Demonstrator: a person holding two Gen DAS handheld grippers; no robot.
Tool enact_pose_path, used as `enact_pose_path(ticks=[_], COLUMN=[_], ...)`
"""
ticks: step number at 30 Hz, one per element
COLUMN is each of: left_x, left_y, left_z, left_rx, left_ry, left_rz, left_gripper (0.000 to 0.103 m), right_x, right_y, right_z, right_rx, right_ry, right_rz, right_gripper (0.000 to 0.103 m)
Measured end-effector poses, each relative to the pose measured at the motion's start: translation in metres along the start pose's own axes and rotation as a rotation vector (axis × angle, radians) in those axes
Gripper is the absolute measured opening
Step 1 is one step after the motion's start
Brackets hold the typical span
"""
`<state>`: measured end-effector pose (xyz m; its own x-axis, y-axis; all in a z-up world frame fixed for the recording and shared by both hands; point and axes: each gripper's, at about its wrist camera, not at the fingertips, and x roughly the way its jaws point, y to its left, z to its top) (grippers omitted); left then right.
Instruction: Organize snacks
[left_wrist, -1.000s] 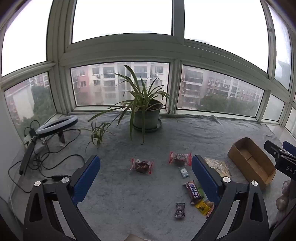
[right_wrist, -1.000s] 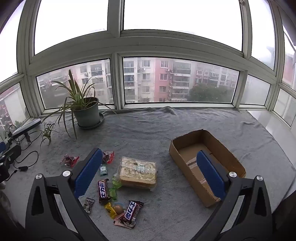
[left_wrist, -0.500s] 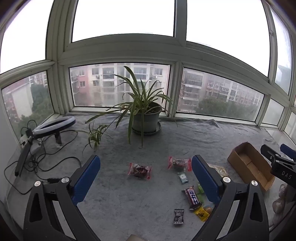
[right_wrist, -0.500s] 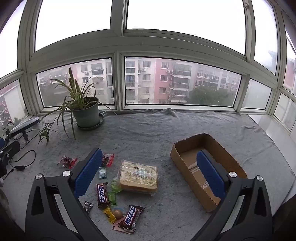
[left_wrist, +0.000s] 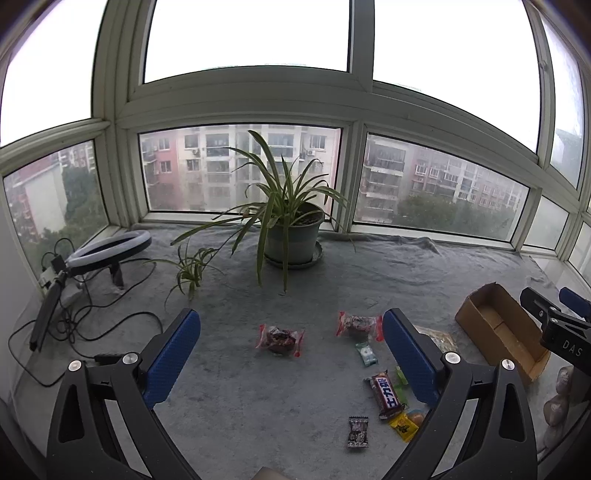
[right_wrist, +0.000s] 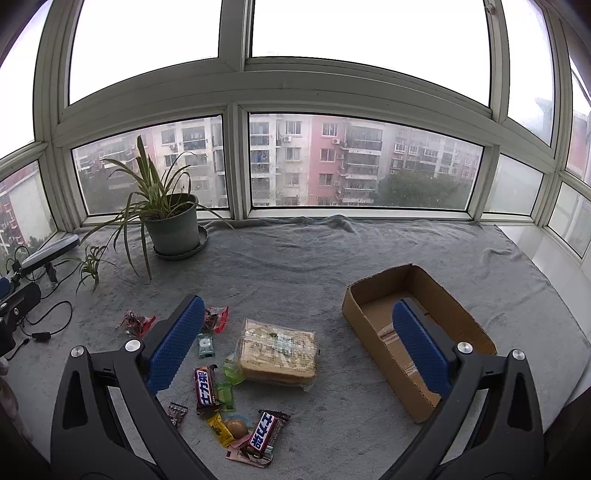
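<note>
We see the snacks scattered on the counter, left of the bread pack; the cardboard box lies right of it; the potted plant stands behind, by the window.

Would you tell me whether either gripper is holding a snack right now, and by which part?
Nothing is held: the left gripper and right gripper are both open above the cloth.

tongs spread, empty; bread pack between | cardboard box right; candy bars left
</note>
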<state>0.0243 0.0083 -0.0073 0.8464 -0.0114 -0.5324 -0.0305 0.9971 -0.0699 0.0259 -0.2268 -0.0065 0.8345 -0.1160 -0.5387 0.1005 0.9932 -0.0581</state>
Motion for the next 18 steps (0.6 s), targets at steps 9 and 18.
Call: enact_pose_path(ticks=[9, 18], left_x=[0.0002, 0.0010], left_y=[-0.0005, -0.0030], left_z=[0.0006, 0.0004], left_rx=[0.001, 0.007], left_ry=[0.000, 0.002], left_rz=[-0.002, -0.006], left_gripper=[0.099, 0.099], right_x=[-0.0011, -0.0007], right_y=[-0.0044, -0.0017], right_z=[-0.0019, -0.0012], right_rx=[0.000, 0.003], right_ry=[0.000, 0.001], right_rz=[0.000, 0.000], right_gripper=[0.103, 0.103])
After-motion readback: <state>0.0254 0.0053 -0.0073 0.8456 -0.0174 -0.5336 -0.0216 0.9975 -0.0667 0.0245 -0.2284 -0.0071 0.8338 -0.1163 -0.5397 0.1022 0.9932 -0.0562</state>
